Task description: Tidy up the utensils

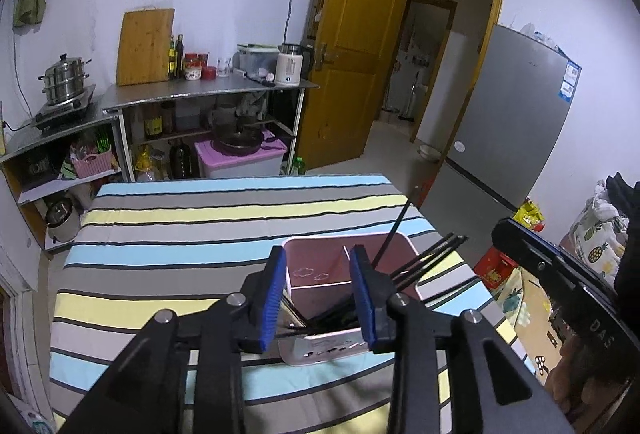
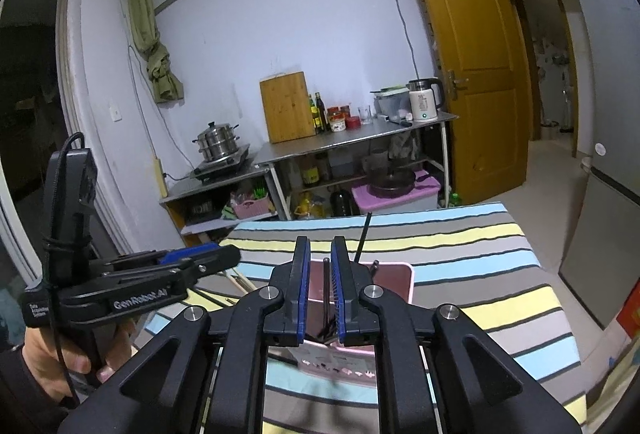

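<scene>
Both claws hang over the pink holder (image 1: pixel 320 274) on the striped bench (image 1: pixel 180 234): left claw (image 1: pixel 318 294) parted and empty, right claw (image 2: pixel 321 286) slightly parted around a loose black chopstick (image 2: pixel 327 290)

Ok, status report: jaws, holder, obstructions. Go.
Left gripper open over the pink holder, nothing held. Right gripper slightly open, black chopstick between its jaws, not clamped. Chopsticks stand in the holder. Nothing obstructing.
</scene>
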A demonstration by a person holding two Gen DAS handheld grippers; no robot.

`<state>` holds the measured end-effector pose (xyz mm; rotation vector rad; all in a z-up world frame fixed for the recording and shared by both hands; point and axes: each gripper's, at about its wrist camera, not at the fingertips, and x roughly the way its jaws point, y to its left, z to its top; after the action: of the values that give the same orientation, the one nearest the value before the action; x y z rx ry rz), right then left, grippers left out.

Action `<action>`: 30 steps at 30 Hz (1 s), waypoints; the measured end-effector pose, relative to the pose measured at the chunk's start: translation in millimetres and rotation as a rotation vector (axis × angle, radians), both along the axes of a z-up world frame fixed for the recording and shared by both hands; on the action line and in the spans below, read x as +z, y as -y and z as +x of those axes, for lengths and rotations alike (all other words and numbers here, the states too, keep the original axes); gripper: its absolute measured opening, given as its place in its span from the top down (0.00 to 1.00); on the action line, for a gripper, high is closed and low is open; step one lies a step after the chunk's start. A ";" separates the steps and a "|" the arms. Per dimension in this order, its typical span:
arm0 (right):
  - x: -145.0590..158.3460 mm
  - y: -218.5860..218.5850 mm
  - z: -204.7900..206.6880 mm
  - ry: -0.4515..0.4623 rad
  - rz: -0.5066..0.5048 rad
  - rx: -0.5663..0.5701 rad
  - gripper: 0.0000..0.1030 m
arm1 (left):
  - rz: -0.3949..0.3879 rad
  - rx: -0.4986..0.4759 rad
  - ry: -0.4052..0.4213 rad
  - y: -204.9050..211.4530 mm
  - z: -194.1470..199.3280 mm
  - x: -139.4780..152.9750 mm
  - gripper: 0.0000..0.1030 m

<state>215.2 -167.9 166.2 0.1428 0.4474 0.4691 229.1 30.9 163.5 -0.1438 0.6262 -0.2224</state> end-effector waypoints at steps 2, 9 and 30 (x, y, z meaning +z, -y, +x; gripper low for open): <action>2.6 3.9 -7.4 0.008 0.004 -0.004 0.90 | -0.003 0.003 0.018 -2.2 -10.3 4.4 0.64; 4.5 12.9 -38.3 0.032 0.001 -0.011 0.90 | -0.012 0.012 0.061 -5.7 -45.6 10.7 0.61; -37.4 14.5 -122.5 0.041 -0.096 -0.010 0.89 | 0.019 0.072 0.101 10.1 -135.1 -38.1 0.57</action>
<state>92.7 -182.4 128.8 0.0422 0.4280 0.4394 94.0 20.8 125.4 -0.1361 0.5214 -0.1532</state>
